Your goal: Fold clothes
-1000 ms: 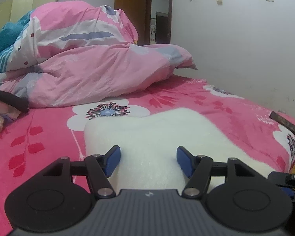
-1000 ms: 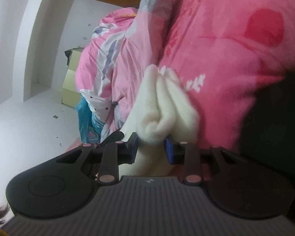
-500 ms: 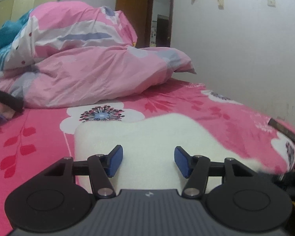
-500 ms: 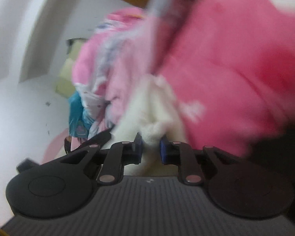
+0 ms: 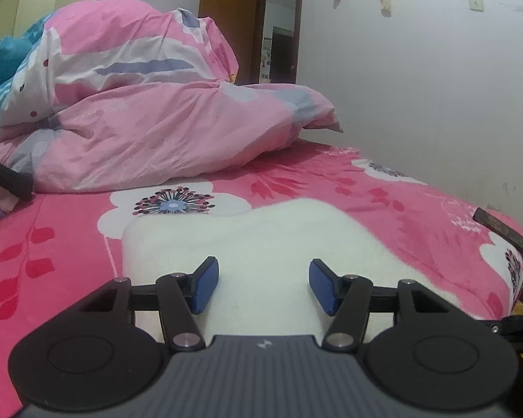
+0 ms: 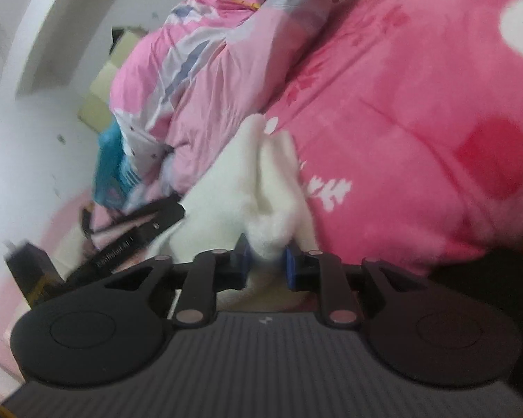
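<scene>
Two blue pads of the left gripper (image 5: 261,285) stood apart and empty, the white fleece garment (image 5: 247,240) lying flat just ahead on the pink bedsheet (image 5: 52,244). The right gripper (image 6: 265,261), jaws easing open, pinched a bunched fold of that fleece (image 6: 254,181); it looked soft, light and floppy, best held at an edge.

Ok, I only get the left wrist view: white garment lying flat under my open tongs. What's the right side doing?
Observer: The right tongs have a bunched fold of the white garment between them, and the jaws are opening.
Operator: How does that fold sit?
Observer: It rises from the tongs in two fluffy lobes, set against the pink sheet.
Operator: Is that picture steady?
Observer: No. It is blurred and tilted, and the bed runs diagonally across it.
</scene>
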`<state>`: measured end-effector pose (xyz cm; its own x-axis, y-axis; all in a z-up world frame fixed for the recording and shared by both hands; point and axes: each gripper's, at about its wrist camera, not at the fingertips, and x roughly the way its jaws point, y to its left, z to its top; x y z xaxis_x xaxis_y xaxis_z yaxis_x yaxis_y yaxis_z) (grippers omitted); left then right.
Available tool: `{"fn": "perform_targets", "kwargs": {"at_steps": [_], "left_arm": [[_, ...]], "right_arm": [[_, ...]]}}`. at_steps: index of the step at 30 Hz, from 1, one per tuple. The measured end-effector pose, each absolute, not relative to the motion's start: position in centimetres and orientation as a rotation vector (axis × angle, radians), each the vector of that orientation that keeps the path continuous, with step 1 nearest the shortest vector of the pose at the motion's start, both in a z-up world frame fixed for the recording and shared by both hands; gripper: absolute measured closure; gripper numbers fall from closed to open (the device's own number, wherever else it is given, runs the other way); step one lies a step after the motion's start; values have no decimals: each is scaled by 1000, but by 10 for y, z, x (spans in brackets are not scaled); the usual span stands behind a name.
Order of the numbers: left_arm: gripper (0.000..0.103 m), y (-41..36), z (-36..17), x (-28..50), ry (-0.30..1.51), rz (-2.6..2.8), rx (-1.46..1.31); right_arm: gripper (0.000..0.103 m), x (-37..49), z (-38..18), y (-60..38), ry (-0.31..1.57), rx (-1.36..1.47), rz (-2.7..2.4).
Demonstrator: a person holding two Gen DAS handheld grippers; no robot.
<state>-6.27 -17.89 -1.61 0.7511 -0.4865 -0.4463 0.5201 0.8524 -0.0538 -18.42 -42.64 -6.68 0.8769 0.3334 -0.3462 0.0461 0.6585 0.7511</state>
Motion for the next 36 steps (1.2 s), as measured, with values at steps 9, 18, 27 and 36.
{"fn": "perform_targets", "kwargs": {"at_steps": [9,18,27,36], "left_arm": [[44,-172,-15,-65,457,-564,28],[44,-157,-9,-62,430,-510,-20],[44,-139,-17,-39,475,-412,-75],[43,-132,-24,-28,492,-386,-95]], "right_arm": [[55,-214,-42,-449,422,740,75],[58,-98,-52,-472,505,841,238],[88,-13,-92,-469,674,947,394],[92,-10,-86,-458,624,891,394]]}}
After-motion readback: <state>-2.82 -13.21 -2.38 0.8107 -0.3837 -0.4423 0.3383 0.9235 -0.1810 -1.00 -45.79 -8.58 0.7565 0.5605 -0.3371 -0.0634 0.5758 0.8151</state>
